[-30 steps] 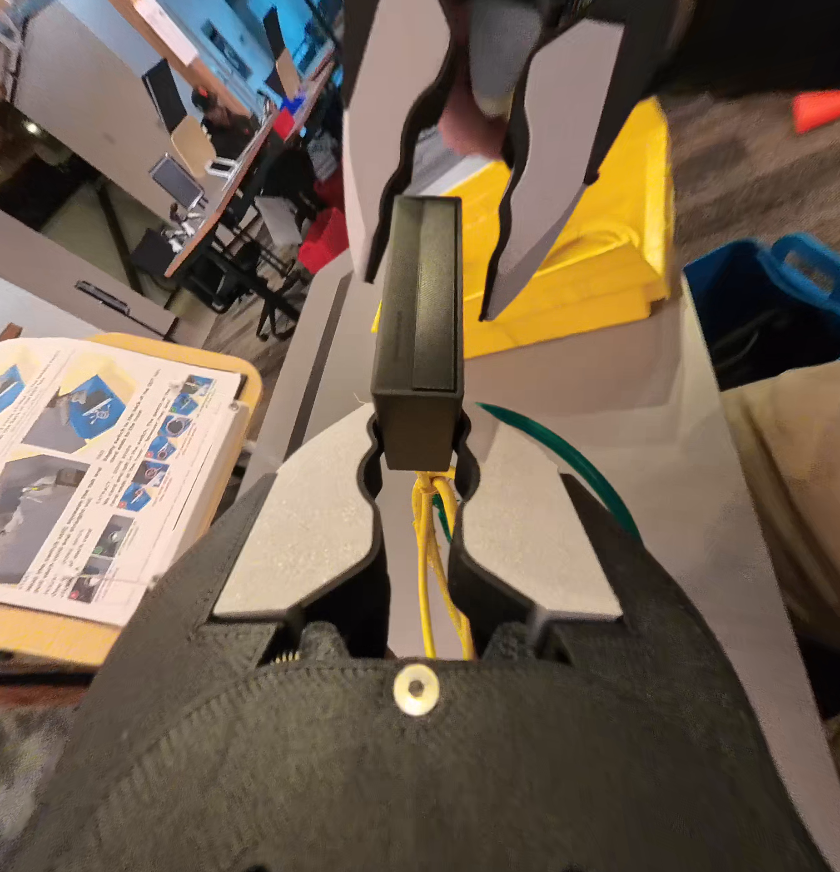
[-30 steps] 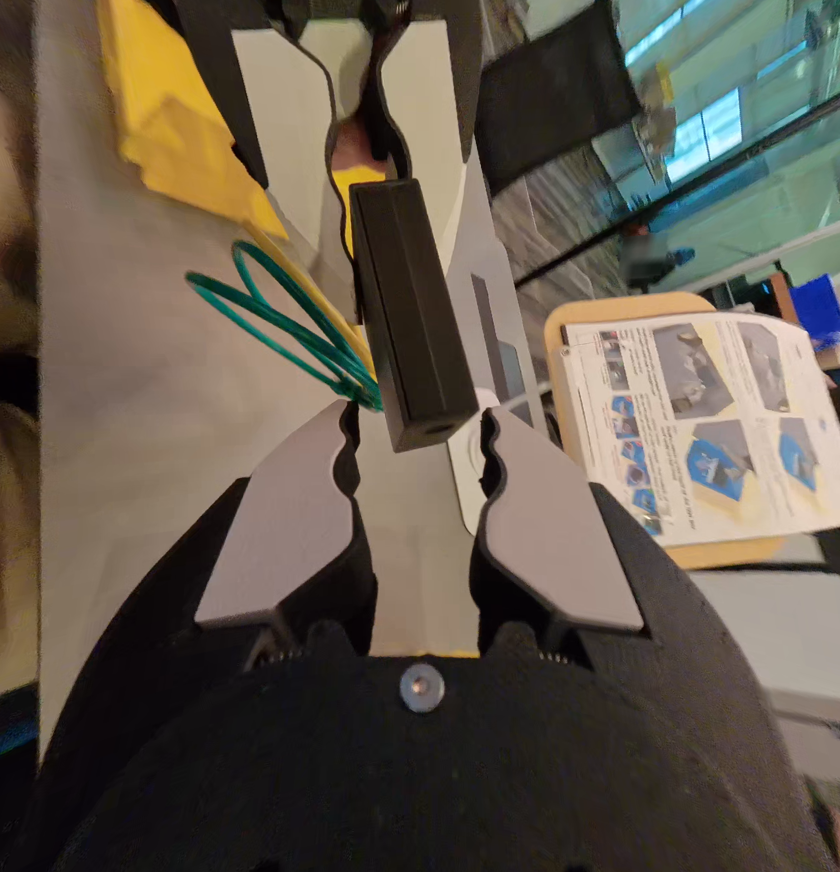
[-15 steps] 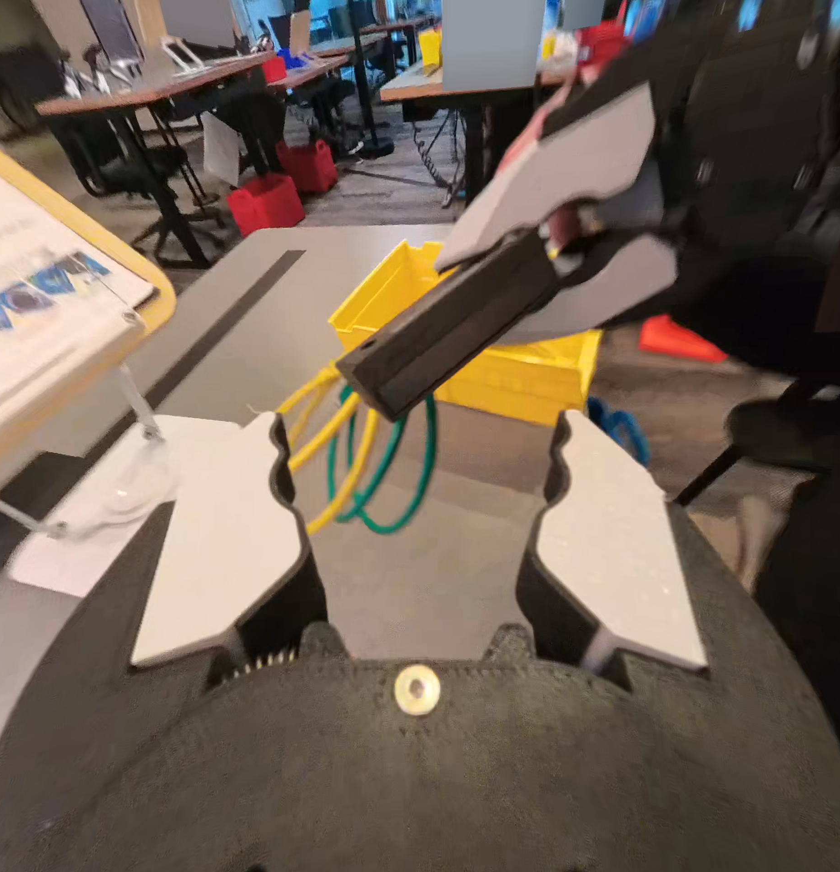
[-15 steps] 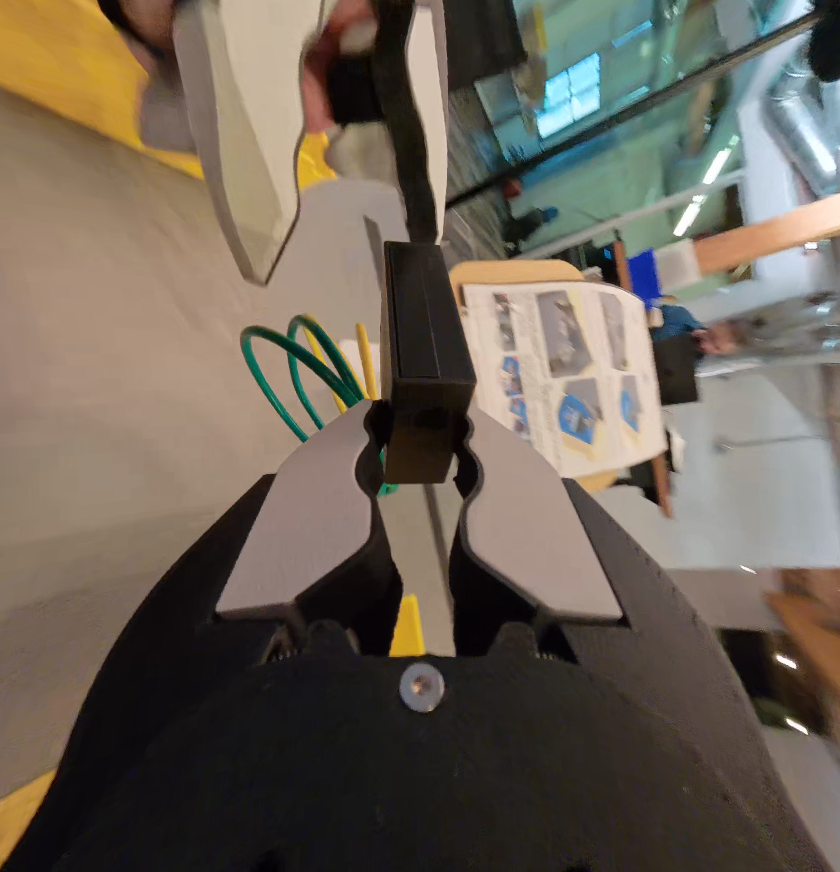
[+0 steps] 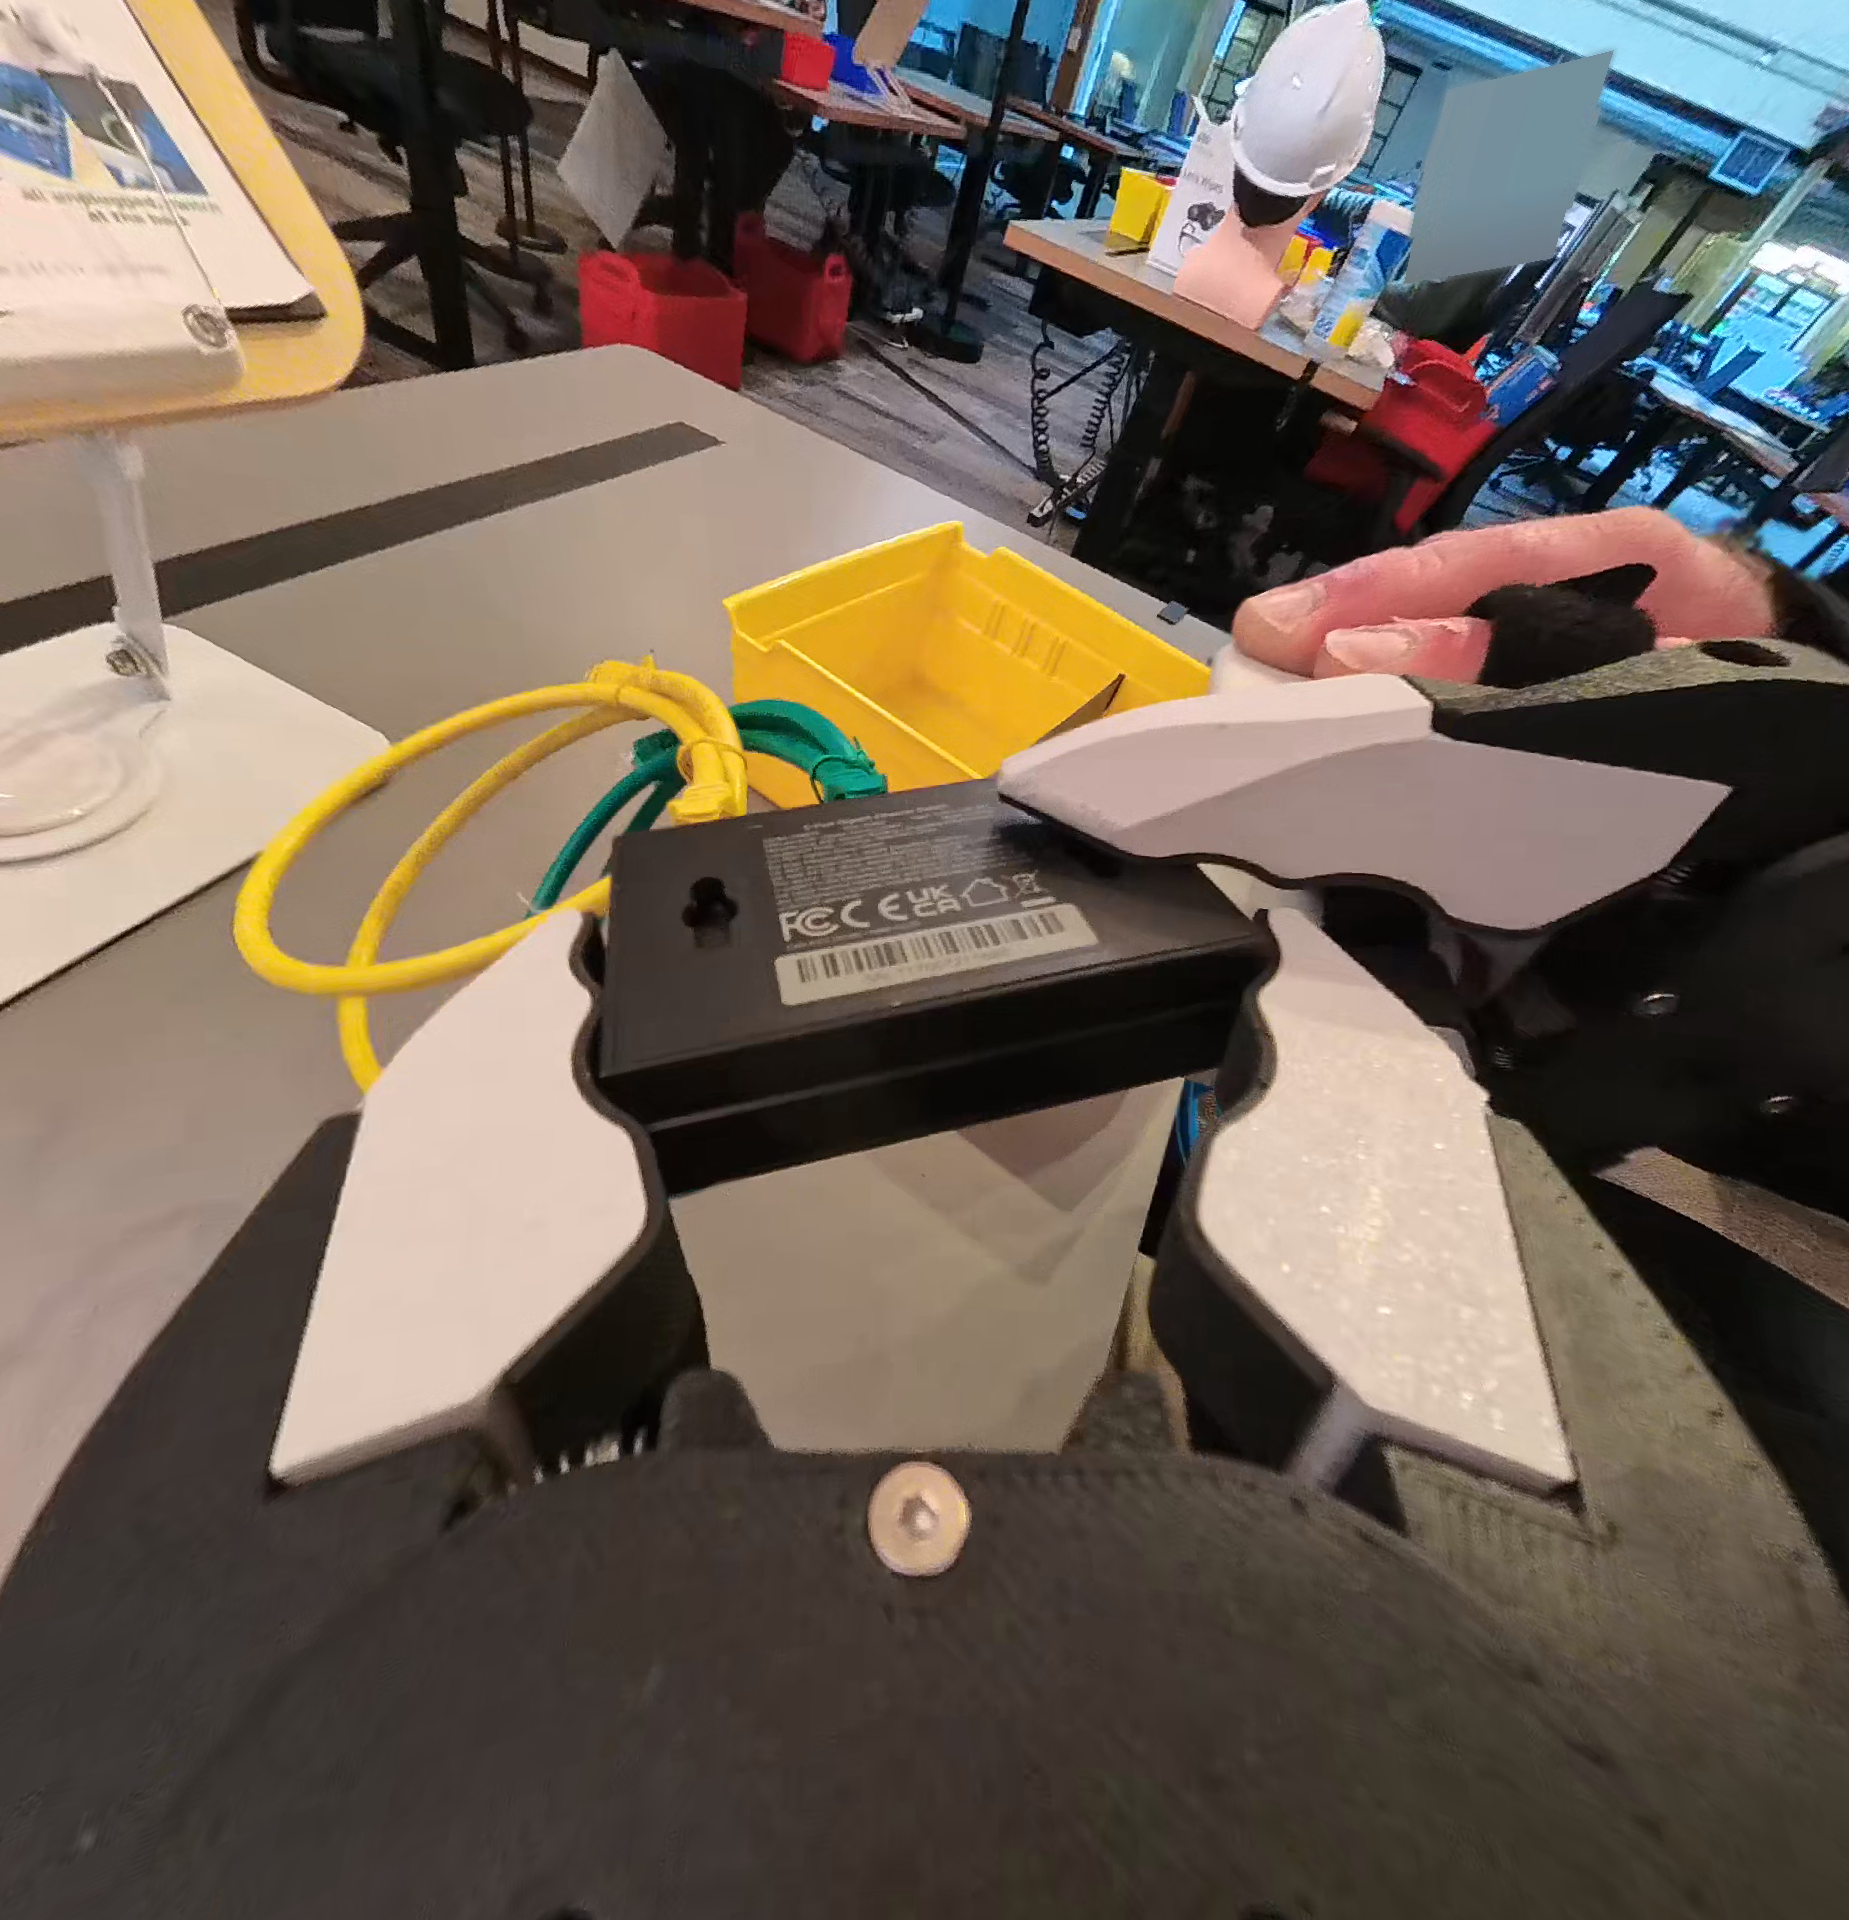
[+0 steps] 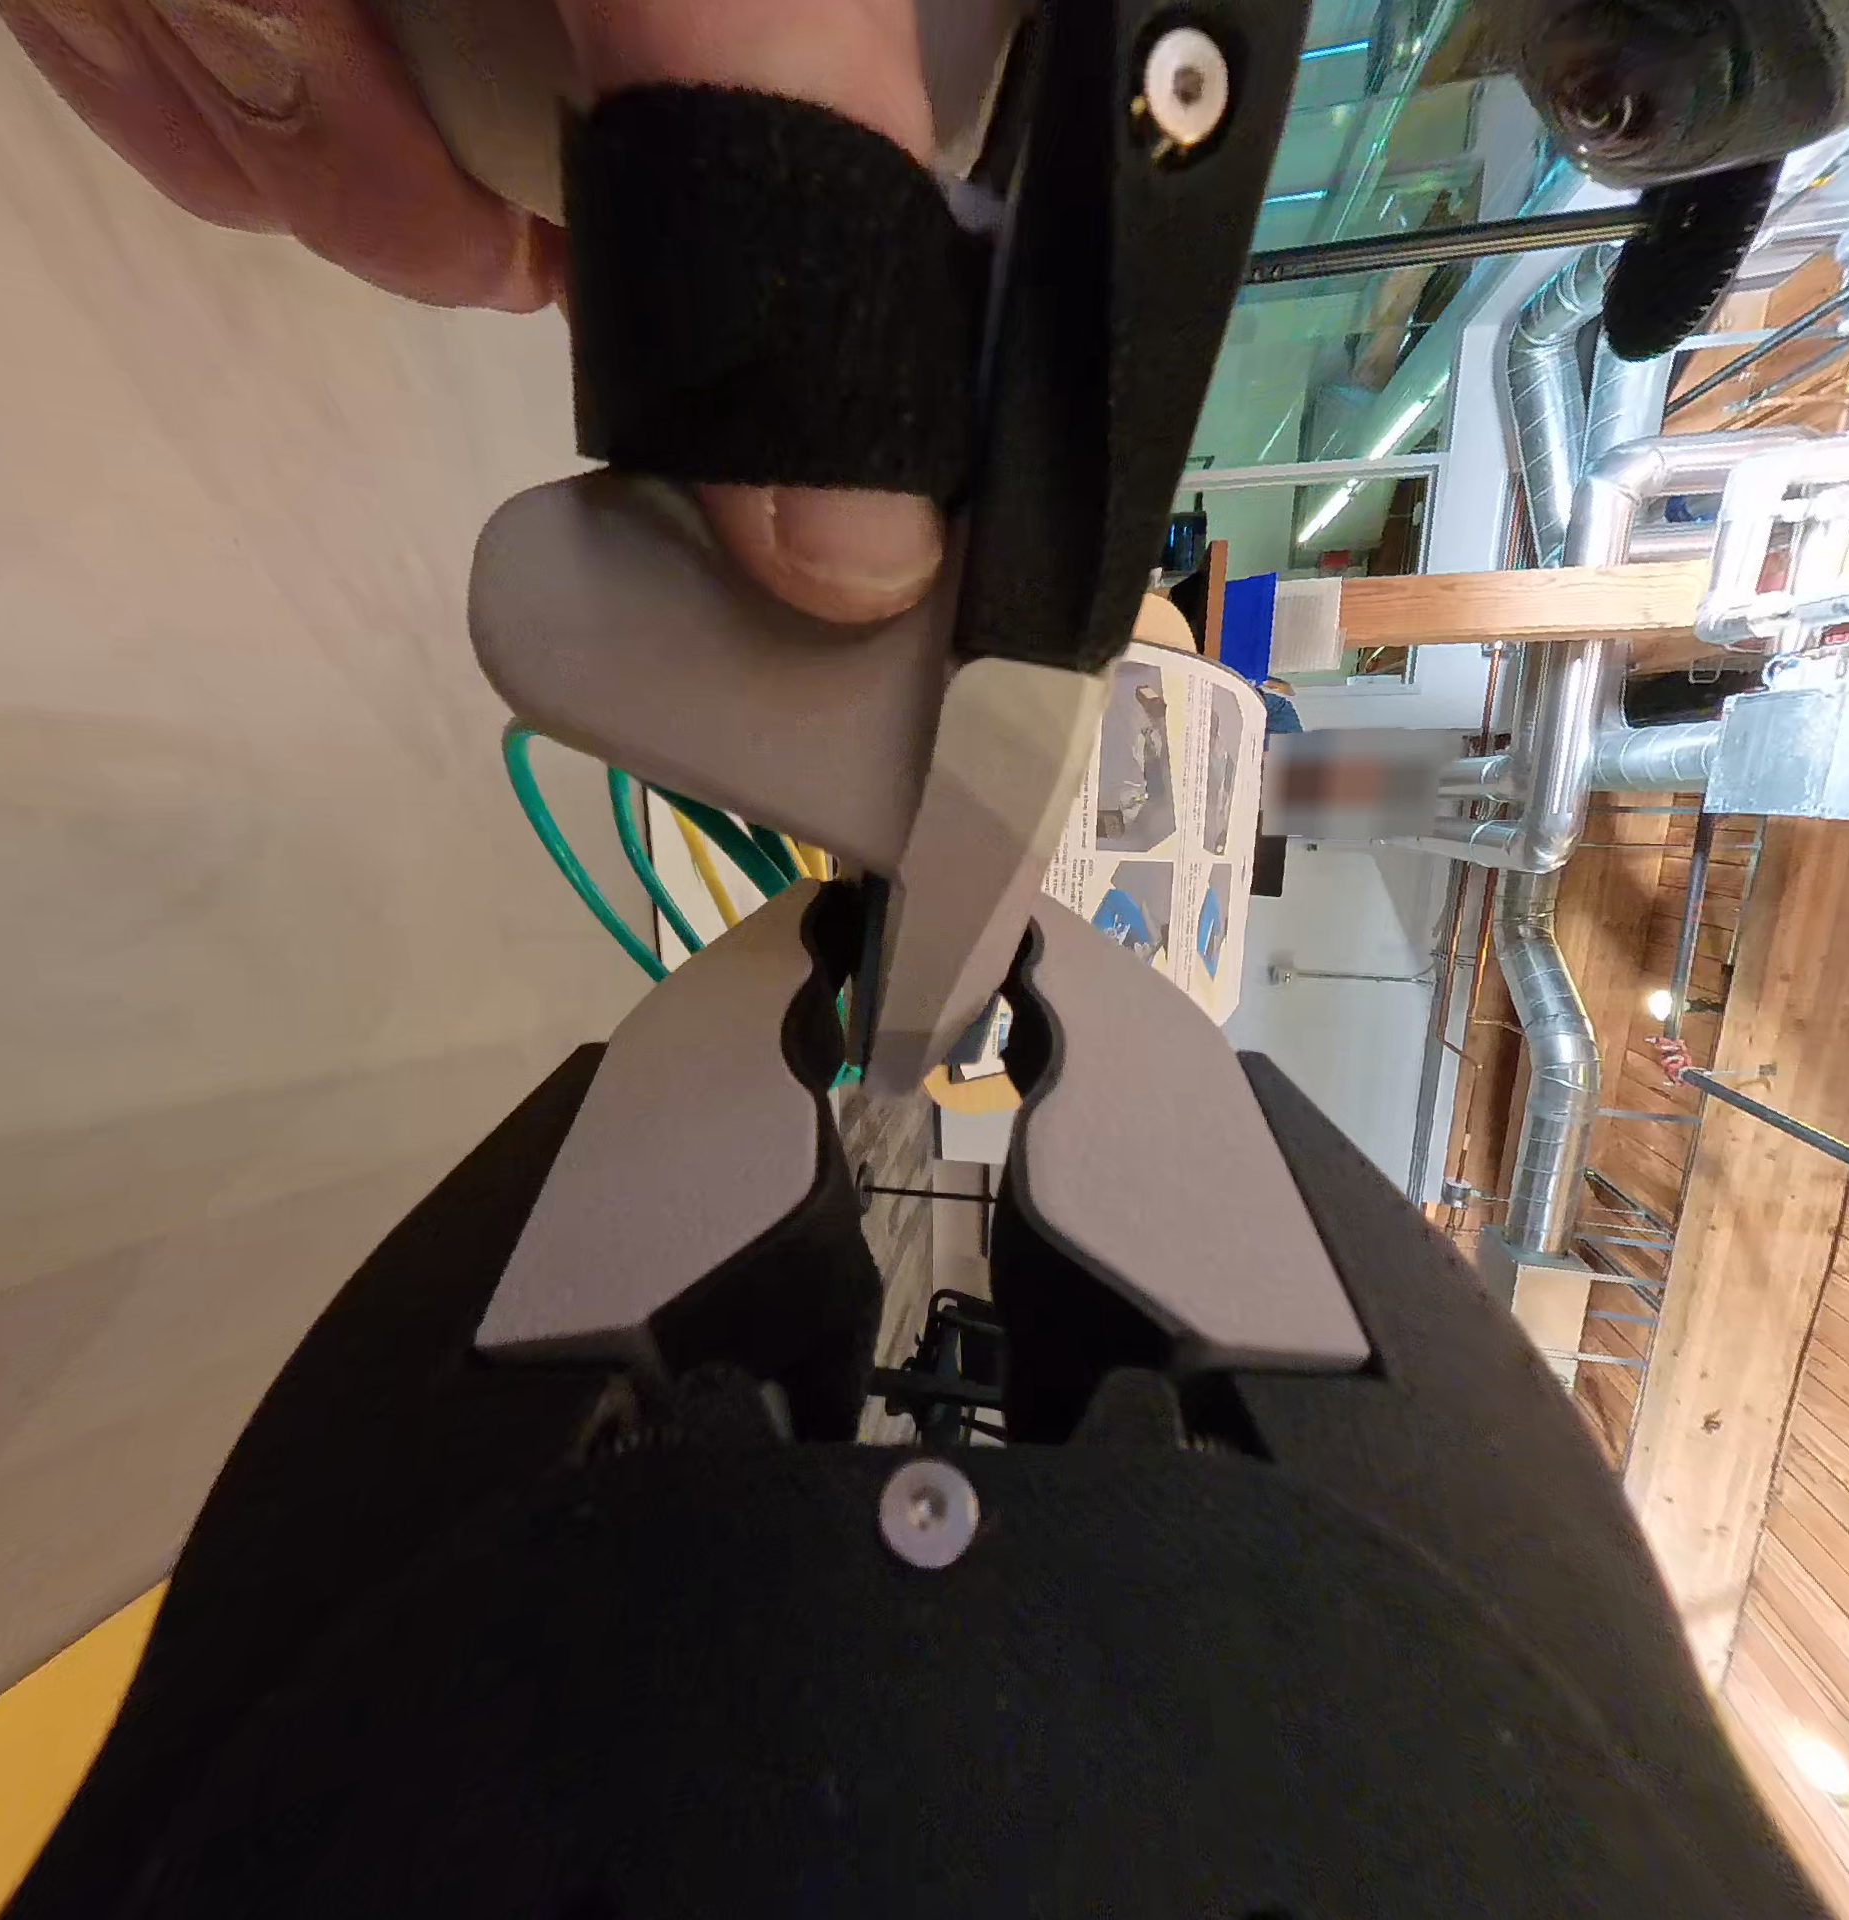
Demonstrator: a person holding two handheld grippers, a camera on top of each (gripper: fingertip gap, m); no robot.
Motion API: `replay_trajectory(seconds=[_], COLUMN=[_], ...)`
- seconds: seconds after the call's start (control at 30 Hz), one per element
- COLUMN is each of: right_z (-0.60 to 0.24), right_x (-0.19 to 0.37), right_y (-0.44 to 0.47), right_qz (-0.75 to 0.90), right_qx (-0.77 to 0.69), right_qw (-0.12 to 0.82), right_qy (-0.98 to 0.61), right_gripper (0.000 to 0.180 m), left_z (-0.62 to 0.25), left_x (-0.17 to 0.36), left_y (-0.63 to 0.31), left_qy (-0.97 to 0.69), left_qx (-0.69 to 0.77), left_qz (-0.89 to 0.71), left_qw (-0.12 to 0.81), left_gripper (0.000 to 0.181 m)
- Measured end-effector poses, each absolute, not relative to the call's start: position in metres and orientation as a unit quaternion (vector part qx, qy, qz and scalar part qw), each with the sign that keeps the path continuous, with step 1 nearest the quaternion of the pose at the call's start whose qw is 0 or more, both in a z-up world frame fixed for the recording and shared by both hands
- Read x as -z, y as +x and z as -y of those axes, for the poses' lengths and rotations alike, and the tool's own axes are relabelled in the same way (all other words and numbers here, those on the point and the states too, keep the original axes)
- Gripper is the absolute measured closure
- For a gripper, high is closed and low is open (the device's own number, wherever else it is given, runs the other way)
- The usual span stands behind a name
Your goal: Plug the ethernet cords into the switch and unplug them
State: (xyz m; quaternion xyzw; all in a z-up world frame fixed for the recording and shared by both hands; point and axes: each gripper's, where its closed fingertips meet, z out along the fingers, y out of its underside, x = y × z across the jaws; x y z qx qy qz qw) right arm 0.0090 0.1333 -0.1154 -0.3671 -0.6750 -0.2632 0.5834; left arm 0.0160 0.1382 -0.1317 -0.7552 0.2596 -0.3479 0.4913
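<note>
The black switch point(image 5: 878, 997) is held level above the grey table point(image 5: 224, 1122), label side up. My right gripper point(image 5: 1045, 831) comes in from the right and is shut on its far right corner, one finger on top. My left gripper point(image 5: 920, 935) is open wide, its fingertips close against the switch's two sides. A coiled yellow cord point(image 5: 307, 862) and a green cord point(image 5: 629, 821) lie on the table behind the switch, their ends loose. In the right wrist view my right gripper point(image 6: 925, 966) holds the switch's thin edge point(image 6: 866, 966), mostly hidden by a left finger point(image 6: 961, 831).
A yellow bin point(image 5: 961, 665) stands behind the cords. A tilted sheet holder point(image 5: 120, 208) on a white base point(image 5: 172, 779) stands at the left. A person's hand point(image 5: 1471, 592) works the right gripper. Desks and red bins fill the background. My two grippers' fingertips are within a few centimetres of each other.
The switch passed from my left gripper to my right one. The right gripper turned it flat, label up. My left gripper let go, opened and now brackets the switch's sides.
</note>
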Motion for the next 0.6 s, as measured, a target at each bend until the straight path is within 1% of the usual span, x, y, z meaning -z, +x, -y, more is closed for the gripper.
replay_trajectory(seconds=[0.1, 0.17, 0.27, 0.3, 0.37, 0.43, 0.53, 0.57, 0.6], right_z=[-0.132, -0.128, -0.12, -0.118, -0.117, -0.115, -0.115, -0.117, -0.117], right_x=[0.115, 0.116, 0.111, 0.11, 0.108, 0.108, 0.114, 0.117, 0.119], right_y=[0.007, 0.005, 0.002, 0.001, 0.003, 0.003, 0.003, 0.003, 0.004], right_qz=[0.674, 0.678, 0.676, 0.677, 0.676, 0.677, 0.683, 0.684, 0.685], right_qx=[0.266, 0.249, 0.218, 0.209, 0.186, 0.162, 0.166, 0.152, 0.144], right_qw=[0.584, 0.587, 0.605, 0.606, 0.609, 0.614, 0.613, 0.611, 0.611], right_qy=[-0.365, -0.366, -0.36, -0.362, -0.372, -0.372, -0.36, -0.368, -0.369], right_gripper=[0.152, 0.152, 0.152, 0.15, 0.141, 0.14, 0.146, 0.151, 0.152], left_z=[-0.137, -0.133, -0.127, -0.126, -0.122, -0.119, -0.109, -0.109, -0.109], left_x=[0.13, 0.13, 0.122, 0.12, 0.114, 0.11, 0.104, 0.103, 0.105], left_y=[0.016, 0.016, 0.015, 0.015, 0.014, 0.013, 0.017, 0.017, 0.019], left_qy=[-0.739, -0.734, -0.71, -0.705, -0.688, -0.676, -0.652, -0.651, -0.655], left_qx=[0.361, 0.383, 0.407, 0.414, 0.432, 0.456, 0.5, 0.504, 0.502], left_qz=[-0.279, -0.299, -0.317, -0.32, -0.327, -0.324, -0.327, -0.323, -0.322], left_qw=[0.495, 0.475, 0.48, 0.478, 0.483, 0.48, 0.466, 0.467, 0.463], left_gripper=[0.07, 0.07, 0.07, 0.07, 0.071, 0.071, 0.072, 0.072, 0.072])
